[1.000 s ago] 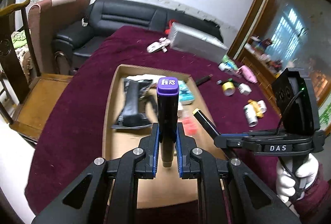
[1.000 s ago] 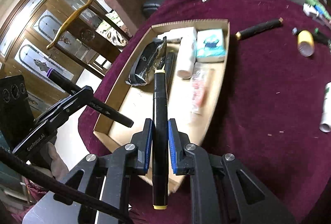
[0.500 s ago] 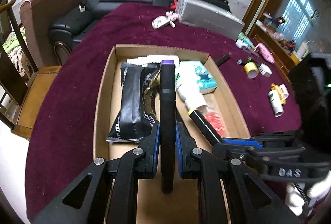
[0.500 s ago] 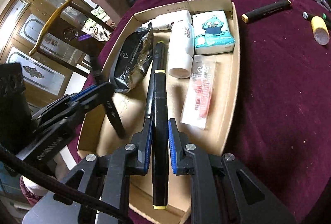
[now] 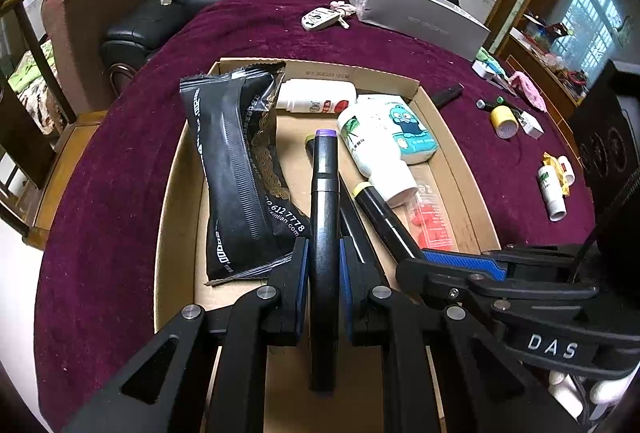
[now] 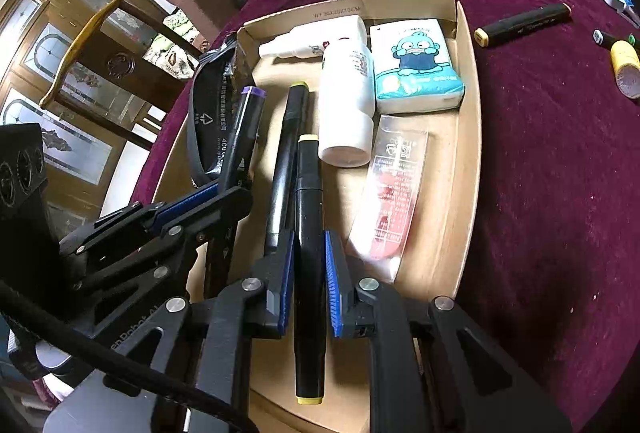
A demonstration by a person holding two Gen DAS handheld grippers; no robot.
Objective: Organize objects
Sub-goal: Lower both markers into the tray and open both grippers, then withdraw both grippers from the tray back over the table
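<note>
Two markers are pictured being lowered together into a cardboard tray [image 5: 450,161] on a table [image 5: 120,173] draped in maroon cloth. The purple-capped marker [image 5: 324,225] is clamped in the left claw [image 5: 323,273], and the yellow-capped marker [image 6: 308,233] is clamped in the right claw [image 6: 307,273]; both have been brought down from well above the tray a second ago to just over its floor, and little motion is seen in the last half second. By that measure the placing step is judged nearly complete, with only the release left. Beneath and between the two held markers a third black marker [image 6: 286,161] is already lying in the tray, beside a black foil packet [image 5: 236,169], a white bottle [image 6: 346,101], a second white bottle [image 6: 312,37] along the far wall, a tissue pack [image 6: 416,65] and a clear sachet with red contents [image 6: 390,201]. Left out on the cloth are another marker [image 6: 520,25], a roll of yellow tape [image 5: 503,119] and small bottles [image 5: 552,189], so more sorting is thought to remain. Whether either held marker is touching the tray floor cannot be made out, since their lower ends are hidden behind the claws; the near tray wall is cut off, and the right claw's fingertips are masked in the left view.
</note>
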